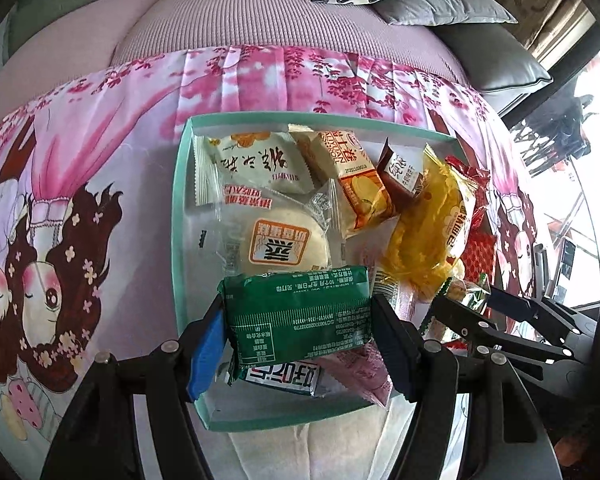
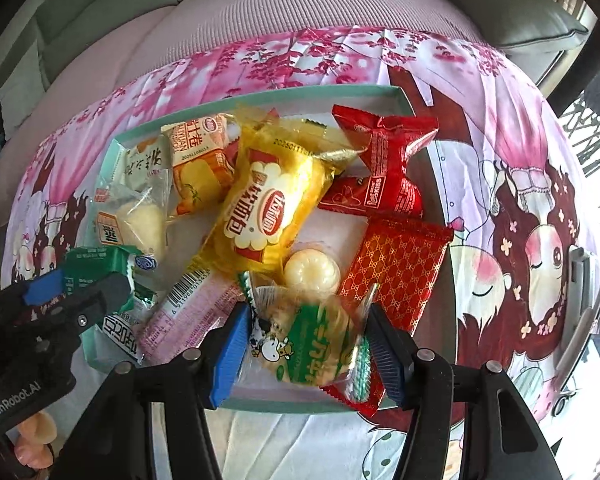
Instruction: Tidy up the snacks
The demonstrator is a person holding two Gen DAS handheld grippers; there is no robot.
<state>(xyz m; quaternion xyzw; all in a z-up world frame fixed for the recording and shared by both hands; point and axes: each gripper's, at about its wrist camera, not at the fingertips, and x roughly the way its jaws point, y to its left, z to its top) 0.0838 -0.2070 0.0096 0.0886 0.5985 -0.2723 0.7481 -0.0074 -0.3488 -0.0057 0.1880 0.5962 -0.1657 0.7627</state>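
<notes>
The left gripper point(image 1: 298, 332) is clamped on a green packet point(image 1: 298, 312) above the near edge of the tray point(image 1: 178, 200). The right gripper point(image 2: 304, 344) is clamped on a biscuit packet point(image 2: 308, 344) near the same edge. If either one releases too early, its packet may slide over the low rim onto the cloth point(image 1: 100, 160).

Surface draped in pink cartoon-print cloth point(image 1: 100, 200), bearing one shallow teal-rimmed tray point(image 1: 179, 184) heaped with wrapped snacks point(image 2: 268, 208).
</notes>
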